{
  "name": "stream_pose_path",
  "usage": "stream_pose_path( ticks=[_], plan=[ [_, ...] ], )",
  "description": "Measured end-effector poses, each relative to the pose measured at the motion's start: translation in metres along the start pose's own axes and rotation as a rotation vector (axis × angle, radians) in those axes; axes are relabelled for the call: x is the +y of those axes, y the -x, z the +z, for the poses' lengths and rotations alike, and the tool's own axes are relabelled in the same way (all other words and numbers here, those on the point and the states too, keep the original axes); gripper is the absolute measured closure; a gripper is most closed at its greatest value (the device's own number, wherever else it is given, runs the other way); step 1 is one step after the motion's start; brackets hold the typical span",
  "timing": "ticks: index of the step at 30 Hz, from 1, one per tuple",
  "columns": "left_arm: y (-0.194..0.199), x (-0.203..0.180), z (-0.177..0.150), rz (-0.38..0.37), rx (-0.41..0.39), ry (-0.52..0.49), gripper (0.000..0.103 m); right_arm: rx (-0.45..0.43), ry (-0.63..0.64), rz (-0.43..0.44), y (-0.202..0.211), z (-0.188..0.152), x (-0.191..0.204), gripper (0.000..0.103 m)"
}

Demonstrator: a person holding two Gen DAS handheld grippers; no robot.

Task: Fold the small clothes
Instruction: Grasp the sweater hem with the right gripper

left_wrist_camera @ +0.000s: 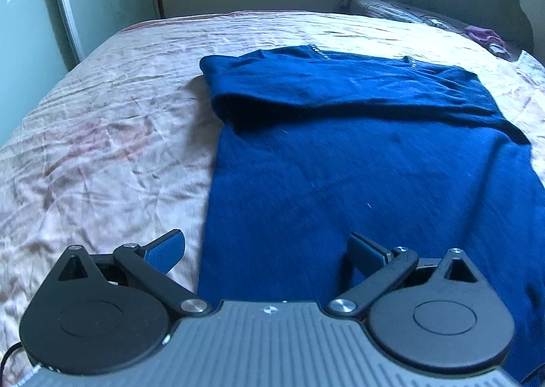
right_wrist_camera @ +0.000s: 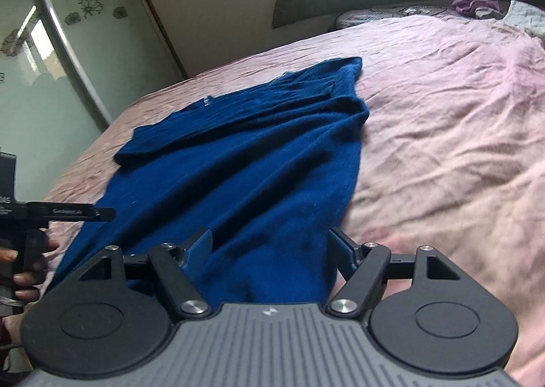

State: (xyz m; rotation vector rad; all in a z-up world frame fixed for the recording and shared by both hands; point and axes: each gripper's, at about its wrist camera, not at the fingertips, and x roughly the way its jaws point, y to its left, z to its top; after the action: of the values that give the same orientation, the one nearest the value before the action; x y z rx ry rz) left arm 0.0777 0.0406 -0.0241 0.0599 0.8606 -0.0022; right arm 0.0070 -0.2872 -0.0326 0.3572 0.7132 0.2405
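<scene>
Left hand-held gripper [left_wrist_camera: 267,252]: jaws spread, nothing between them, over the near left edge of the blue garment [left_wrist_camera: 357,155]. Right hand-held gripper [right_wrist_camera: 270,247]: jaws released, empty, above the near right edge. Garment lies flat on the bed [left_wrist_camera: 102,135], long axis running straight away from both grippers, sleeves folded across the far end. Both point downward; neither looks clearly nearer.

The right gripper [right_wrist_camera: 269,251] hangs with jaws apart over a blue garment [right_wrist_camera: 238,162] on the pink bedspread [right_wrist_camera: 442,135].
</scene>
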Motion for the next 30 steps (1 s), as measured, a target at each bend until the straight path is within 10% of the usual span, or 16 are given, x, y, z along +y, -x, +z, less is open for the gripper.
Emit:
stream_pose_path(
  ticks=[11,15,16,19,30],
  plan=[
    [0.046,-0.014,-0.033,-0.048,-0.040,-0.050,0.001,0.053,-0.060,0.020,0.039,-0.039,-0.015,0.029],
    [0.051,-0.020,-0.041,-0.065,-0.039,-0.068,0.001,0.092,-0.111,0.150,0.042,-0.053,-0.013,0.029],
    [0.052,-0.022,-0.043,-0.065,-0.038,-0.075,0.001,0.093,-0.122,0.172,0.042,-0.056,-0.011,0.031],
    [0.053,-0.026,-0.050,-0.074,-0.031,-0.091,0.001,0.089,-0.170,0.151,0.036,-0.063,-0.012,0.092],
    [0.066,-0.025,-0.060,-0.095,-0.026,-0.099,0.001,-0.012,-0.094,0.101,0.084,-0.049,-0.007,0.096]
  ],
)
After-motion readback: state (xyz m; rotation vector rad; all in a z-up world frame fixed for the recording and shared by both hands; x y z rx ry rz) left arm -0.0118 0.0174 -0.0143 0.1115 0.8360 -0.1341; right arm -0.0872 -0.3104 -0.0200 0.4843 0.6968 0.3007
